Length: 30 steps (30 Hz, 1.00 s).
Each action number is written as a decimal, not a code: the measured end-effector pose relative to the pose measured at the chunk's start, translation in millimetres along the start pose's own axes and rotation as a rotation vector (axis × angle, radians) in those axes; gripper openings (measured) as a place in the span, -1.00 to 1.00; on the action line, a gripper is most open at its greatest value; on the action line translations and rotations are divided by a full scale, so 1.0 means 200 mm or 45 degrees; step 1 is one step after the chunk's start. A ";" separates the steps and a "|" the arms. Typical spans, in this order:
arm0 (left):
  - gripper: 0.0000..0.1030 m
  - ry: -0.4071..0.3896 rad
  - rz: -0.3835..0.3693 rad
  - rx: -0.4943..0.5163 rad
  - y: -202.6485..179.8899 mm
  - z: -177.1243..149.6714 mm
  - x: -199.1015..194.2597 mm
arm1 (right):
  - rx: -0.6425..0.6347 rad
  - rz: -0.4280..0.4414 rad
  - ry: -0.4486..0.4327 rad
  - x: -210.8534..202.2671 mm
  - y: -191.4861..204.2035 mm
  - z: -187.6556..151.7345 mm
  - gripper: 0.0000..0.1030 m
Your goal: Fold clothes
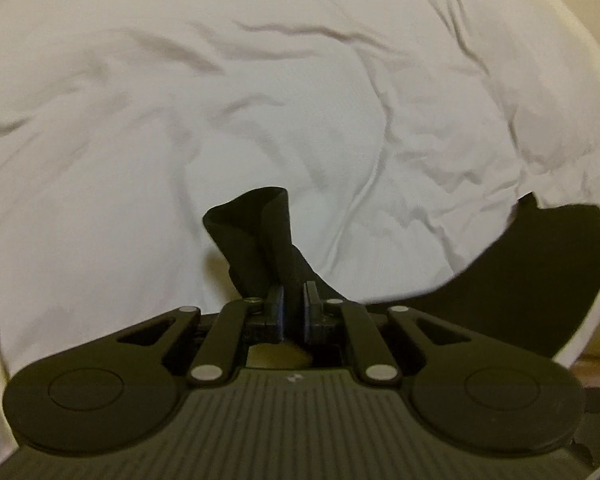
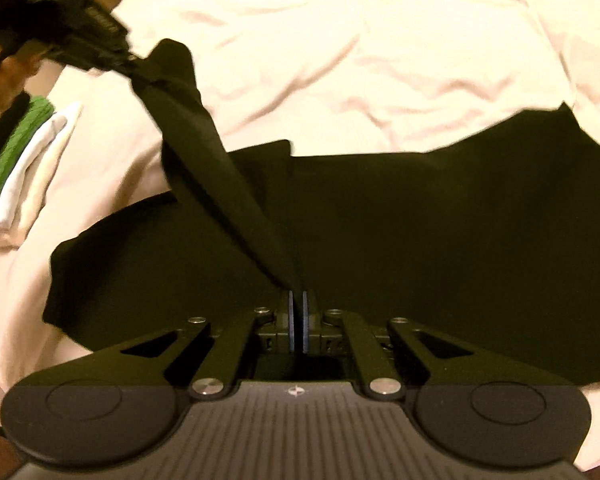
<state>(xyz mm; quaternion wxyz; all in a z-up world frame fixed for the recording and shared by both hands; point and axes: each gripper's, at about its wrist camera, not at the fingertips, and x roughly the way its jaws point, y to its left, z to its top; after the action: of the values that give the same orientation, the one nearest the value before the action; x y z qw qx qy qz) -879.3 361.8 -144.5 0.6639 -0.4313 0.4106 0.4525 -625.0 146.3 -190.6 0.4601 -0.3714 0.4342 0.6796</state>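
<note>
A black garment (image 2: 420,240) lies spread on a white bed sheet (image 2: 340,60). My right gripper (image 2: 299,300) is shut on an edge of it, and a taut strip of the cloth runs up and left to my left gripper (image 2: 130,58), which is also shut on it. In the left wrist view my left gripper (image 1: 293,292) pinches a bunched corner of the black garment (image 1: 260,236) that sticks up past the fingers. More of the garment (image 1: 540,272) lies at the right on the sheet (image 1: 260,100).
A stack of folded clothes, green (image 2: 16,148) and white (image 2: 36,168), lies at the left on the bed. The wrinkled sheet spreads far beyond the garment. The bed's edge and floor (image 1: 592,372) show at the lower right.
</note>
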 end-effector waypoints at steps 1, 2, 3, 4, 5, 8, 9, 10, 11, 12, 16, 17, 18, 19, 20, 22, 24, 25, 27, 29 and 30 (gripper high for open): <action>-0.87 -0.015 -0.011 -0.029 0.05 -0.07 -0.07 | -0.023 -0.004 -0.009 -0.02 0.03 -0.02 -0.92; -0.87 -0.021 -0.021 -0.058 0.09 -0.14 -0.12 | -0.048 -0.008 -0.018 -0.04 0.05 -0.03 -0.92; -0.87 -0.025 -0.030 -0.087 0.14 -0.23 -0.17 | -0.073 -0.015 -0.023 -0.05 0.09 -0.05 -0.92; -0.87 -0.012 -0.033 -0.116 0.19 -0.33 -0.20 | -0.107 -0.028 -0.022 -0.06 0.13 -0.08 -0.91; -0.86 0.002 -0.035 -0.144 0.23 -0.44 -0.22 | -0.143 -0.041 -0.021 -0.07 0.17 -0.11 -0.91; -0.75 0.147 0.021 -0.236 0.35 -0.77 -0.16 | -0.246 -0.089 0.031 -0.04 0.26 -0.20 -0.73; -0.68 0.196 0.037 -0.273 0.39 -0.86 -0.12 | -0.256 -0.097 0.077 -0.02 0.27 -0.24 -0.59; -0.72 0.244 0.067 -0.315 0.42 -0.96 -0.07 | -0.251 -0.106 0.126 0.01 0.27 -0.27 -0.46; -0.75 0.286 0.105 -0.332 0.44 -1.03 -0.04 | -0.234 -0.124 0.180 0.04 0.28 -0.31 -0.29; -0.74 0.297 0.112 -0.338 0.45 -1.08 -0.03 | -0.210 -0.145 0.216 0.06 0.28 -0.35 -0.01; -0.67 0.221 0.027 -0.441 0.48 -1.15 -0.04 | 0.046 -0.079 0.253 0.06 0.21 -0.44 0.02; -0.60 0.196 0.007 -0.483 0.49 -1.14 -0.04 | 0.143 -0.043 0.246 0.06 0.17 -0.45 0.02; -0.57 0.172 -0.009 -0.525 0.50 -1.13 -0.04 | 0.254 -0.001 0.231 0.05 0.13 -0.45 0.02; -0.52 0.148 -0.026 -0.567 0.51 -1.13 -0.04 | 0.363 0.041 0.211 0.05 0.08 -0.45 0.02; -0.50 0.124 -0.042 -0.609 0.53 -1.12 -0.03 | 0.501 0.096 0.181 0.04 0.03 -0.46 0.02; -0.49 0.114 -0.097 -0.721 0.56 -1.11 0.00 | 0.754 0.212 0.110 0.02 -0.06 -0.48 0.03; -0.46 0.099 -0.146 -0.811 0.59 -1.10 0.01 | 1.007 0.338 0.025 0.02 -0.15 -0.52 0.03; -0.42 0.084 -0.167 -0.855 0.60 -1.10 0.02 | 1.120 0.387 -0.011 0.03 -0.19 -0.54 0.03; -0.38 0.063 -0.183 -0.915 0.60 -1.11 0.05 | 1.289 0.440 -0.063 0.06 -0.25 -0.57 0.03; -0.38 0.056 -0.201 -0.988 0.60 -1.13 0.09 | 1.429 0.478 -0.106 0.10 -0.29 -0.61 0.02; -0.38 0.053 -0.209 -1.025 0.60 -1.14 0.11 | 1.481 0.493 -0.131 0.12 -0.31 -0.63 0.02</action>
<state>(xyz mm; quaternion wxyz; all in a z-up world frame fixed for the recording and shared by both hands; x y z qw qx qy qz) -1023.9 177.9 -254.8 0.4675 -0.6971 0.1781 0.5136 -560.1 49.4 -270.9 0.4760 0.0593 0.7707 0.4195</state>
